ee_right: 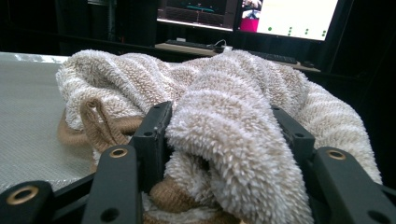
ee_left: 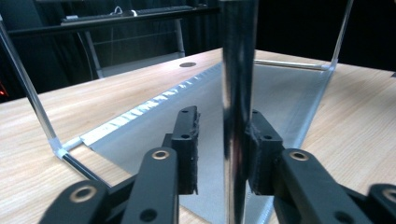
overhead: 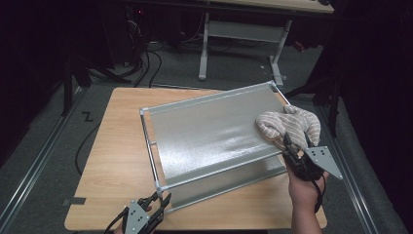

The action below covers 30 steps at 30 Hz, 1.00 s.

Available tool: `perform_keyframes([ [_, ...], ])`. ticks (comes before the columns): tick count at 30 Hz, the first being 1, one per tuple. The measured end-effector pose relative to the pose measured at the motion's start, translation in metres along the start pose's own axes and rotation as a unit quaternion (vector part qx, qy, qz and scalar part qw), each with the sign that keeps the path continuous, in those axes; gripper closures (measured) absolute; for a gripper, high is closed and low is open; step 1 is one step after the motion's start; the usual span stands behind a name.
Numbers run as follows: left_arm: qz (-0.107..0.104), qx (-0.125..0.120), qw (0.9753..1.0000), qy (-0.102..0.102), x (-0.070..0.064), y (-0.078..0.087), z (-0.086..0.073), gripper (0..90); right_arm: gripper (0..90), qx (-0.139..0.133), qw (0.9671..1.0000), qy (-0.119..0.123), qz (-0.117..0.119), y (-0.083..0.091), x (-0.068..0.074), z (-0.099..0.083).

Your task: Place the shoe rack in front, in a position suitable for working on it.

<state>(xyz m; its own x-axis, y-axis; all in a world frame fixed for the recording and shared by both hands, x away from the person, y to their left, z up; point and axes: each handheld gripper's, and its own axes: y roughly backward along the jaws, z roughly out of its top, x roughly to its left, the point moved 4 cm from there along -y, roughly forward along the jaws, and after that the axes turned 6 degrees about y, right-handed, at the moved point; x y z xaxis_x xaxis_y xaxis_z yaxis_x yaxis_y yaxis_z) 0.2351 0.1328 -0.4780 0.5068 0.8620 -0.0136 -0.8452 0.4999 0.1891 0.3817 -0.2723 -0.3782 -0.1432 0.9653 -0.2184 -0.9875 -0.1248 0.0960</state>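
A metal-framed rack with a frosted grey top panel (overhead: 209, 131) stands on the wooden table (overhead: 117, 146). A beige striped towel (overhead: 287, 122) lies bunched on the panel's right end. My right gripper (overhead: 296, 141) is shut on a thick fold of the towel (ee_right: 224, 93), which bulges between the jaws of that gripper (ee_right: 224, 121). At the rack's near left corner, my left gripper (overhead: 163, 199) straddles the upright corner post (ee_left: 238, 70). This gripper (ee_left: 222, 126) is open: one pad touches the post, the other stands a little off it.
The rack's lower sheet (ee_left: 280, 88) runs away behind the post. Bare table wood (ee_left: 93, 107) lies left of the rack. Beyond the table are cables on the floor (overhead: 146, 63) and a white desk frame (overhead: 204, 48). Lit monitors (ee_right: 289, 16) stand past the towel.
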Motion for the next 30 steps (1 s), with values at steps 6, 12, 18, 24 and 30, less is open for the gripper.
perform_keyframes([
  [6, -0.007, 0.001, 1.0, -0.001, -0.005, 0.0, 0.0, 79.4, 47.5, 0.003, 0.9999, -0.008, 0.007, 0.0, 0.001, 0.0],
  [12, -0.004, -0.002, 1.0, 0.002, -0.003, -0.002, 0.0, 79.4, 47.4, 0.003, 0.9995, -0.021, 0.022, 0.003, 0.006, 0.001],
  [18, -0.004, -0.001, 1.0, 0.003, -0.003, -0.003, 0.0, 79.5, 47.1, -0.005, 0.9989, -0.021, 0.041, 0.008, 0.021, 0.004],
  [24, -0.009, -0.003, 1.0, 0.002, -0.004, -0.005, 0.0, 79.4, 46.0, -0.023, 0.9973, -0.016, 0.068, 0.014, 0.047, 0.007],
  [30, -0.01, -0.003, 0.9999, 0.0, -0.005, -0.006, 0.001, 79.4, 45.6, -0.034, 0.993, -0.012, 0.112, 0.023, 0.08, 0.014],
])
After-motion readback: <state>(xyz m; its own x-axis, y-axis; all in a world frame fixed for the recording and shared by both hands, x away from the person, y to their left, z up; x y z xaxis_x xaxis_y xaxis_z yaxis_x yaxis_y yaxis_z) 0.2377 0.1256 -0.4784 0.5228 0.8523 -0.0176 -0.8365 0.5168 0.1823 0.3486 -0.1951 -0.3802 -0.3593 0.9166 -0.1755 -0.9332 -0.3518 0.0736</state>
